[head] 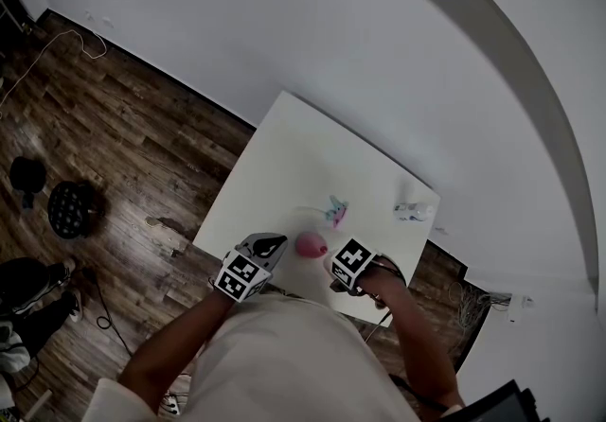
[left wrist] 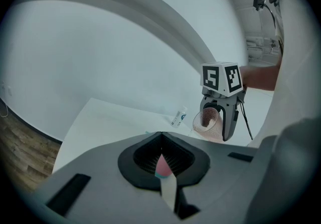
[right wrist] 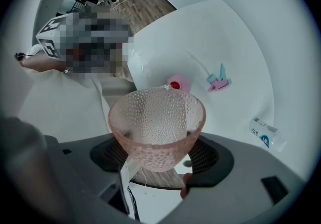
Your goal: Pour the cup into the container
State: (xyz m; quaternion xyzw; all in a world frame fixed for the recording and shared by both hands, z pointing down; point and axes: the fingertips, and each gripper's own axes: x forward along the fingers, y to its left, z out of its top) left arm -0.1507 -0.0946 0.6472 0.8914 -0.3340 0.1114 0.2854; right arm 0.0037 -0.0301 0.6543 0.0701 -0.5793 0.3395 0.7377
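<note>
The right tool (right wrist: 158,154) is clenched around a dimpled pink cup (right wrist: 156,126), held above the bench's (head: 312,155) near edge. The left tool (head: 266,248) looks pinched on a pink container (right wrist: 175,85) just beside it. A small toy (head: 336,212) lies at 12 o'clock from the container, a bottle (head: 412,212) at 2 o'clock.

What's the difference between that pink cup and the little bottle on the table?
The pink cup is dimpled, wide-mouthed and open; the little bottle is slim and smooth, with a blue-printed label. The cup is clamped in the right gripper, off the table and tipped; the bottle lies on the table, touched by nothing. Both look see-through.
</note>
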